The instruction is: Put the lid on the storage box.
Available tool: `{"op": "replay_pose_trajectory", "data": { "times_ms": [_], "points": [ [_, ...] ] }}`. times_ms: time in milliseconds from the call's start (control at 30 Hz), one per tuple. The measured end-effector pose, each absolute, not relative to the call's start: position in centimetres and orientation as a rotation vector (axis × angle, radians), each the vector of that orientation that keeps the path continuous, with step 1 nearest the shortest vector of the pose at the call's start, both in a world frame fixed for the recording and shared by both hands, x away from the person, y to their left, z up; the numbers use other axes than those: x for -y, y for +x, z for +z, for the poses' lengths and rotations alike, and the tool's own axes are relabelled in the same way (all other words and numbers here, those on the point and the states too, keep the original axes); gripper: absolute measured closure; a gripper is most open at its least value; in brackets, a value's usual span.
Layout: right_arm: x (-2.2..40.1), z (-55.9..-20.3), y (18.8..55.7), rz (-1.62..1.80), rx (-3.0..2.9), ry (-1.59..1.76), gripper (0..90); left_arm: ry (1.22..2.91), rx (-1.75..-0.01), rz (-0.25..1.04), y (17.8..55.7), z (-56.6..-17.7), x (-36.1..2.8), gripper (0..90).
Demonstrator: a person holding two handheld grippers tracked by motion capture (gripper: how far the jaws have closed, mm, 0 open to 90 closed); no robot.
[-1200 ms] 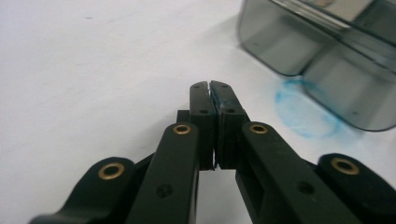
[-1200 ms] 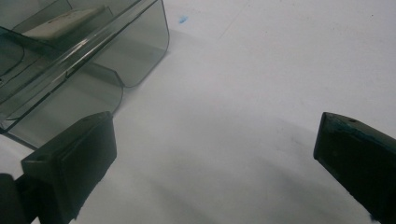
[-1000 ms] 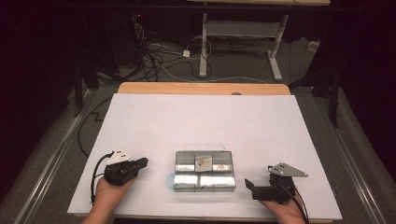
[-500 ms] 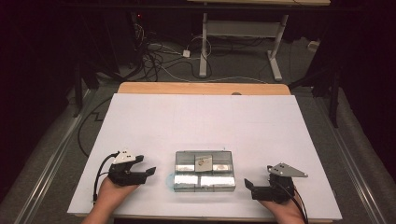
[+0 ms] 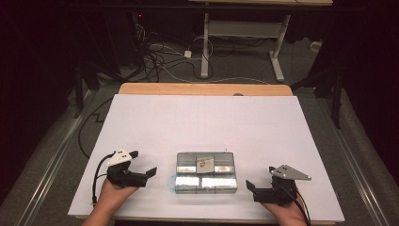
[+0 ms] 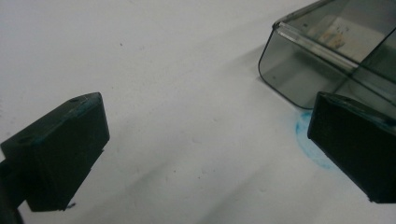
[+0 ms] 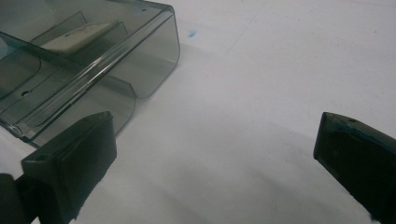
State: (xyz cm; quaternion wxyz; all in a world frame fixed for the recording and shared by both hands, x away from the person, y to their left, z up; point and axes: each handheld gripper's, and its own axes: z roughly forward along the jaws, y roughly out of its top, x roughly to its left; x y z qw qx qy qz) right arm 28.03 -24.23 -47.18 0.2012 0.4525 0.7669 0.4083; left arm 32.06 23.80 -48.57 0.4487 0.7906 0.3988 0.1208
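Note:
A clear grey compartment box (image 5: 205,172) lies near the front middle of the white table sheet (image 5: 202,122). A small pale piece (image 5: 203,164) rests in one of its back compartments and appears again as a pale piece (image 7: 77,35) in the right gripper view. My left gripper (image 5: 143,163) sits left of the box and points at it. Its jaws have just been opening and stand wide with nothing between them. The left gripper (image 6: 205,144) faces the box's corner (image 6: 299,79). My right gripper (image 5: 260,177) rests right of the box, open and empty. The right gripper (image 7: 215,158) has the box (image 7: 93,70) off its left jaw.
A blue smudge (image 6: 306,140) marks the sheet beside the box's near left corner. The wooden table edge (image 5: 202,89) runs along the back. Cables (image 5: 160,52) and a desk frame (image 5: 205,42) lie on the floor beyond the table.
The left gripper's jaws went from shut to wide open. Both hands and the box stayed where they were.

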Motion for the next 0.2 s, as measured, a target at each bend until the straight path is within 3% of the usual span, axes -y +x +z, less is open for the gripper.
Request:
{"op": "replay_pose_trajectory", "data": {
  "times_ms": [200],
  "points": [
    [24.32,-47.35,28.16,1.145,-2.140,1.271,0.0,1.958,-0.988,0.290,32.09,-48.59,-23.78,0.0]
  ]
}}
